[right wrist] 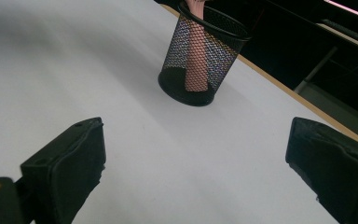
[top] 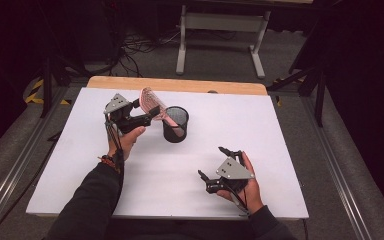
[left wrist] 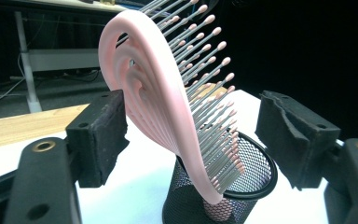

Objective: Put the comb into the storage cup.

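While a pink hairbrush (top: 156,106) is standing handle-down in a black mesh cup (top: 175,125), its head is leaning out over the rim toward the left gripper (top: 150,114). In the left gripper view, the brush (left wrist: 163,102) is rising between the two black jaws, which are standing wide apart with a gap on either side of the pink frame, so nothing is being gripped. Its bristles, tipped with small pink beads, are pointing to the right in that view, and the handle is sinking into the cup (left wrist: 247,186). The cup is sitting on the white table (top: 190,175), toward the far middle.

The right gripper (top: 214,165) is resting low near the front right of the table, well apart from the cup, its jaws spread open around bare white surface. Its view is showing the cup (right wrist: 200,56) with the pink handle (right wrist: 195,60) inside.

No brand, label or writing is showing legibly on anything.
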`<control>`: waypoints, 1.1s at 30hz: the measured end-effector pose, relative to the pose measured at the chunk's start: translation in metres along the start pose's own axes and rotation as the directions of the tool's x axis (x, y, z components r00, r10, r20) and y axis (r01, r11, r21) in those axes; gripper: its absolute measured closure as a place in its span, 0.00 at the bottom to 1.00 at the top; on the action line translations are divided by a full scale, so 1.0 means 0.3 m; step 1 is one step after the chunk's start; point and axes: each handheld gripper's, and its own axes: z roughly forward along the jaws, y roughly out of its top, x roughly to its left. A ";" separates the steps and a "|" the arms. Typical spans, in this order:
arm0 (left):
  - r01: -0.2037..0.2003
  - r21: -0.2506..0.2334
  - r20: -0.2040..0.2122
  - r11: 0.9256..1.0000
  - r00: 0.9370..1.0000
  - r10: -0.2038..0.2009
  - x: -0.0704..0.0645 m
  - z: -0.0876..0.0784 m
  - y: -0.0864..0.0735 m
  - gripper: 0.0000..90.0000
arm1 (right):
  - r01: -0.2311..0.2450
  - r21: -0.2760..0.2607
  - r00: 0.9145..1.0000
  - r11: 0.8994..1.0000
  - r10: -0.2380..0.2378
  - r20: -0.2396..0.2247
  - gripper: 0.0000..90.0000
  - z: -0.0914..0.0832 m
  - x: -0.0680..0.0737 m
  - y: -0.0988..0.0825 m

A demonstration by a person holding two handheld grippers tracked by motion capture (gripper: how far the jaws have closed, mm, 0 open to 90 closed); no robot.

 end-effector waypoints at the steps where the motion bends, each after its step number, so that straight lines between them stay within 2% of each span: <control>1: -0.002 0.001 0.000 1.000 1.000 0.002 -0.001 0.000 0.001 0.25 | 0.003 0.002 1.000 1.000 -0.003 0.000 0.06 0.000 0.001 0.000; 11: -0.026 0.001 -0.035 1.000 0.999 0.026 -0.005 -0.010 0.011 0.14 | 0.002 -0.001 1.000 1.000 -0.002 0.000 0.06 -0.001 0.001 0.001; 14: -0.035 0.019 -0.039 0.999 0.999 0.035 -0.008 -0.014 0.013 0.10 | 0.001 -0.003 1.000 1.000 -0.001 0.001 0.06 -0.002 0.000 0.001; 18: -0.065 0.036 -0.049 0.997 0.997 0.067 -0.015 -0.018 0.013 0.07 | 0.001 -0.001 1.000 1.000 -0.001 0.000 0.06 -0.001 0.000 0.001; 24: -0.099 0.039 -0.019 0.994 0.995 0.100 -0.020 -0.025 0.007 0.04 | 0.000 -0.002 1.000 1.000 0.000 0.001 0.06 -0.001 0.000 0.001; 28: -0.108 0.042 -0.015 0.993 0.994 0.109 -0.024 -0.033 0.006 0.04 | 0.003 -0.001 1.000 1.000 -0.003 0.002 0.06 -0.002 0.000 0.001; 33: -0.137 0.048 -0.017 0.989 0.990 0.138 -0.036 -0.044 0.007 0.04 | 0.002 -0.002 1.000 1.000 -0.002 0.003 0.06 -0.002 0.000 0.001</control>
